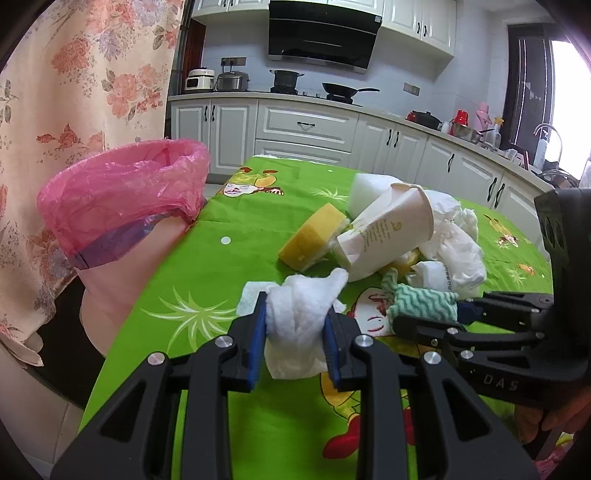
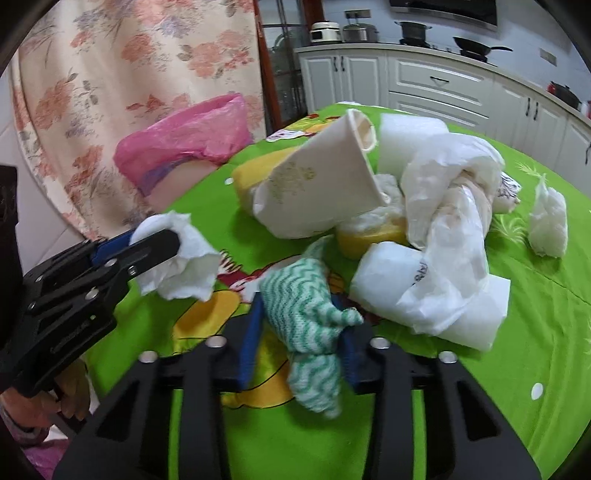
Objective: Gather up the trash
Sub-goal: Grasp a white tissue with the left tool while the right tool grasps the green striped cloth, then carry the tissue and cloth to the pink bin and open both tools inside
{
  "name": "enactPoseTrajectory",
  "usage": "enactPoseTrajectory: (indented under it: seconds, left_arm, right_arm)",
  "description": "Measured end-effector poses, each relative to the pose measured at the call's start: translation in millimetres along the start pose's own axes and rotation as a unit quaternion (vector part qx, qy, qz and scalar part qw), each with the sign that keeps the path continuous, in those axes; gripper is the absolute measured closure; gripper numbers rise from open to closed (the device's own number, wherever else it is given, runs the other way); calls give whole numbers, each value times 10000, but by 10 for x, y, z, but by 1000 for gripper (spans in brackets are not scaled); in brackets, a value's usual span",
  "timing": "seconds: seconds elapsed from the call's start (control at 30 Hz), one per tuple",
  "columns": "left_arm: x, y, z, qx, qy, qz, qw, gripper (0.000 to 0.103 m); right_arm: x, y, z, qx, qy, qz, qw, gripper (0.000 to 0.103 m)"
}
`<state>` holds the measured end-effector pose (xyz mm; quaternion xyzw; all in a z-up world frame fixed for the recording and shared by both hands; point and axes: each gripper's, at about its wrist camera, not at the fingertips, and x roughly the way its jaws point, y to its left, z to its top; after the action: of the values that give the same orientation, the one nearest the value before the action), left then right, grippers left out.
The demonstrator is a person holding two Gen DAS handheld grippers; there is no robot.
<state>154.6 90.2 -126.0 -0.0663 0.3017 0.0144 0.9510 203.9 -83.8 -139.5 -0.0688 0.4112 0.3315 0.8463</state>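
A green printed tablecloth (image 1: 229, 221) covers the table, with a white kitchen run of cabinets (image 1: 306, 125) behind it and a flowered curtain (image 1: 74, 92) at the left. Beside the table's left edge stands a pink bin (image 1: 122, 258) lined with a pink bag (image 1: 122, 192), its mouth open and nothing lying across it.

The trash sits heaped in the middle of the cloth: a crushed paper cup (image 2: 325, 184) lies tilted on top, leaning on a yellow sponge (image 1: 314, 236) and a white foam block (image 2: 402, 144). To the right of the cup a crumpled plastic bag (image 2: 450, 214) drapes over a white roll (image 2: 391, 277). This heap lies between the grippers and the far end of the table; the path from the left gripper to the bin runs over bare cloth.

The left gripper (image 1: 297, 325) is closed on a tissue wad (image 1: 299, 317), held just above the cloth. The right gripper (image 2: 301, 332) grips a green-and-white rag (image 2: 306, 317), its loose end hanging below the fingers, right beside the roll.

Only the right wrist view shows a second tissue (image 2: 550, 225) lying apart at the heap's far right, and the cup's open rim. Only the left wrist view shows the bin's full side, the range hood (image 1: 325, 33) and the window (image 1: 565, 103).
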Motion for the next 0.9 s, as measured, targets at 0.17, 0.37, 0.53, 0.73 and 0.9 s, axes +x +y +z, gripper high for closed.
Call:
enactPoseTrajectory:
  seconds: [0.17,0.37,0.53,0.73,0.9]
  left_arm:
    - [-30,-59,6,30,-42,15,10000,76]
    - [-99,-91,44,60,-122,60,9999,76]
    - [-175,-134,68,88,-187,66,9998,76]
    - [-230,-180,97,149,-267,20,9995,76]
    - [-301,-141,181,127,-425,47,9990,76]
  right_arm:
    - [-126,5,-66,-64,-173,155,9997,71]
    - [-296,-17,-82,-8,-416,190,9990,71]
    - [-431,-71,-78,93,-593,201,9980,71]
    - [-551,-86,-12,146,-780,198,9966,71]
    - [-625,-55,131,122,-960,231,9950,71]
